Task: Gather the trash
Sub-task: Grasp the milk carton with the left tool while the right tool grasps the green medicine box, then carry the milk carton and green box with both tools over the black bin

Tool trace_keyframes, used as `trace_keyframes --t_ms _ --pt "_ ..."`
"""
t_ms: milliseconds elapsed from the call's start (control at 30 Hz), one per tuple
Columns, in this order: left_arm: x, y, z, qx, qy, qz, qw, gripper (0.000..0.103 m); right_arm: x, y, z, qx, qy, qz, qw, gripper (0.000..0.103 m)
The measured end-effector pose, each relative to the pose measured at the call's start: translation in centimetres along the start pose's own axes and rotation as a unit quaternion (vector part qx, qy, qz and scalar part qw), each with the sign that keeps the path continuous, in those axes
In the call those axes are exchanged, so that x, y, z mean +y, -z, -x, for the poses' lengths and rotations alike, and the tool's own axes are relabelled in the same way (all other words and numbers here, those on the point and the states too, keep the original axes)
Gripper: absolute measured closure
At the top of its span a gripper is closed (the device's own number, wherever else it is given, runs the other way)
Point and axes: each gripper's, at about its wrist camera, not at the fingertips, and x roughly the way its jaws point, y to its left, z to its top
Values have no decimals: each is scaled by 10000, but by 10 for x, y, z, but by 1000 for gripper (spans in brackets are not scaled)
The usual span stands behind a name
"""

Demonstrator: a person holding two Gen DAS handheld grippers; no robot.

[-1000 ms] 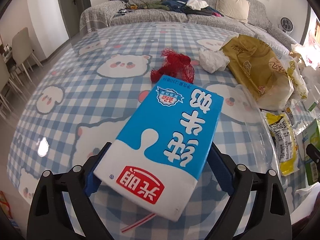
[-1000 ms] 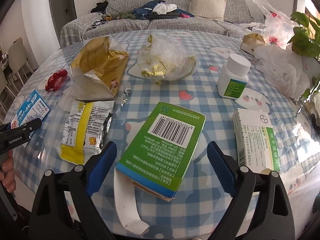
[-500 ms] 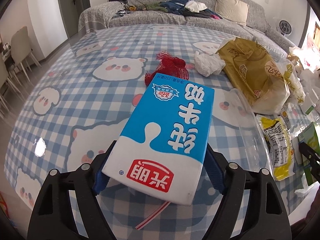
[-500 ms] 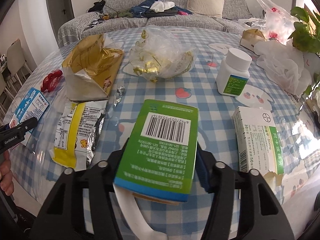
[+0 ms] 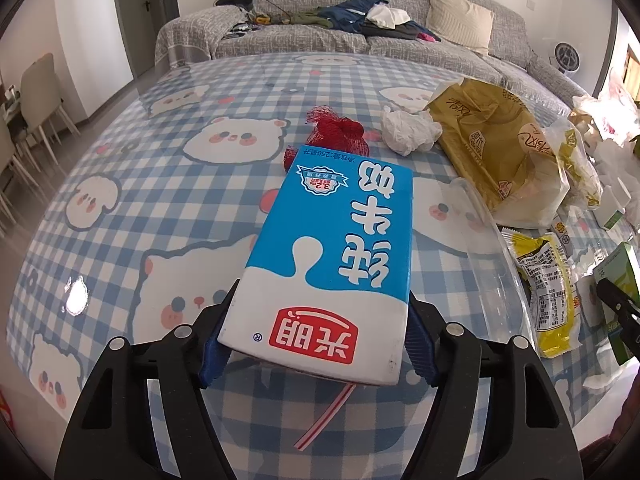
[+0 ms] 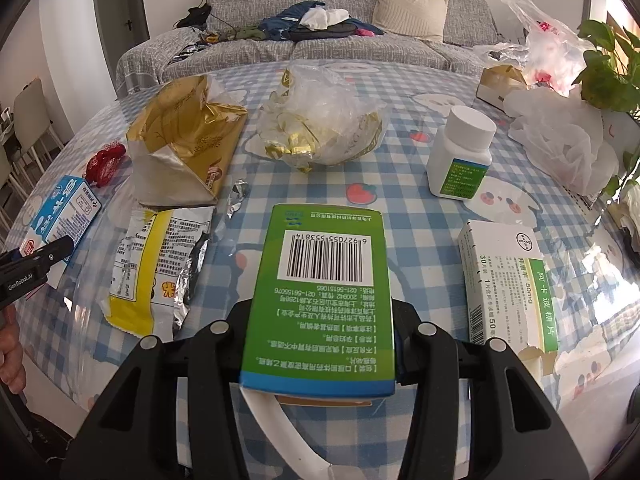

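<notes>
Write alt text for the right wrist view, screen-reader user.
The right tongs are closed on a green medicine box, barcode side up, above a blue checked tablecloth. Around it lie a yellow snack wrapper, a gold bag, a white pill bottle and a white carton.

Bright daylight, seemingly from windows on the right, fills both sharp fisheye views, leaving a white glare spot on the glossy table cover (image 5: pixel 76 300), blown highlights at right, bowed edges and dark vignetted corners.
</notes>
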Motion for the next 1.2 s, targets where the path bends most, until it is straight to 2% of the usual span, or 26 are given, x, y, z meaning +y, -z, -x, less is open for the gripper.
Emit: trace_keyframes --t_ms 500,733,1200 --pt "-1 5 23 -46 1 12 10000 38 1 2 16 -80 -45 12 10000 58" --pt "-2 11 46 -171 40 24 9998 38 2 6 32 -142 -32 9 9999 58" --pt "-2 41 91 -347 107 43 9993 38 5 27 72 -294 -97 0 9995 58"
